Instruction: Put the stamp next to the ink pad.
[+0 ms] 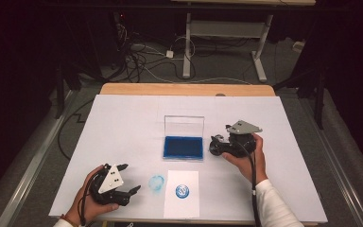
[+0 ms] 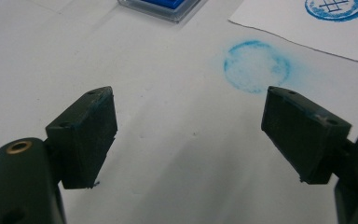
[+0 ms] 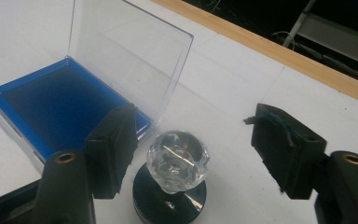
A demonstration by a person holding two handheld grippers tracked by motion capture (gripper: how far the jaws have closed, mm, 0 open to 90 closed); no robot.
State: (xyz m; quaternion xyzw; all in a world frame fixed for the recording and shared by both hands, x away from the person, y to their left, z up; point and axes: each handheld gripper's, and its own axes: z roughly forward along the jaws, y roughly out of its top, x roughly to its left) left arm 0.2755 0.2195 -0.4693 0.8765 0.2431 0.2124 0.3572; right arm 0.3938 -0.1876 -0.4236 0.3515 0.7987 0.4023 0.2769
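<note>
R gripper [image 3: 193, 144] is hovering w/ jaws apart, either side of the stamp [image 3: 175, 179] — standing upright by the ink pad [image 3: 56, 109], mid-table. L gripper [image 2: 191, 135] is idling open, near edge — farther off.

Both the left gripper [image 1: 131, 179] and right gripper [image 1: 216, 144] stand wide open, low over the table.

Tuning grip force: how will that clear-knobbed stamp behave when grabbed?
The stamp stands upright on a round dark base, so it probably resists tipping. Its faceted clear knob looks hard and glossy, likely slippery. The right gripper is open around it.
</note>
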